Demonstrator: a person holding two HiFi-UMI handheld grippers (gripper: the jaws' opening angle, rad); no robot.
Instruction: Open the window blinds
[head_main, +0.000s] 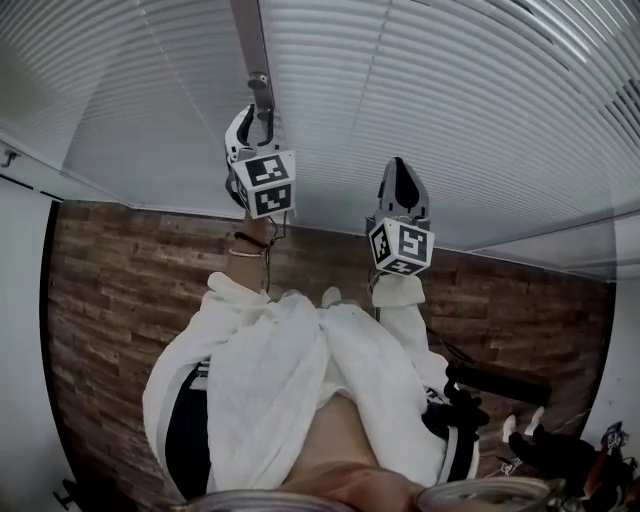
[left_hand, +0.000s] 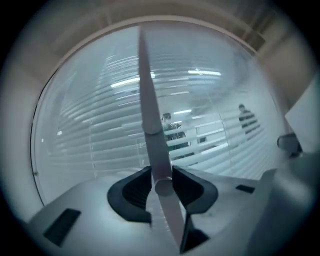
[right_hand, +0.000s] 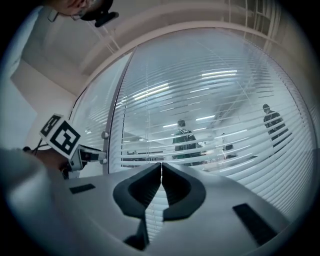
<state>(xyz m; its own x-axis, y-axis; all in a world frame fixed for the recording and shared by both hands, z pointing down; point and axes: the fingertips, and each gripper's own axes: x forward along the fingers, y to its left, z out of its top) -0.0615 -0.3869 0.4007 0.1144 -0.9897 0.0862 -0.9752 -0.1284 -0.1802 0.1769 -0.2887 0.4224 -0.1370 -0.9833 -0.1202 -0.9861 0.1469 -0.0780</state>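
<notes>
Left gripper view: my left tongs (left_hand: 162, 184) are clenched on the wand (left_hand: 149, 95), with a pad on each side of it. The wand runs upright through them, just in front of the window blinds (left_hand: 95, 130). My right tongs (right_hand: 161, 167) are clenched tip to tip. A thin line rises from the tips, and I can't tell whether it's a cord. In the head view the right tongs sit right of the wand, apart from it, close to the slats.
</notes>
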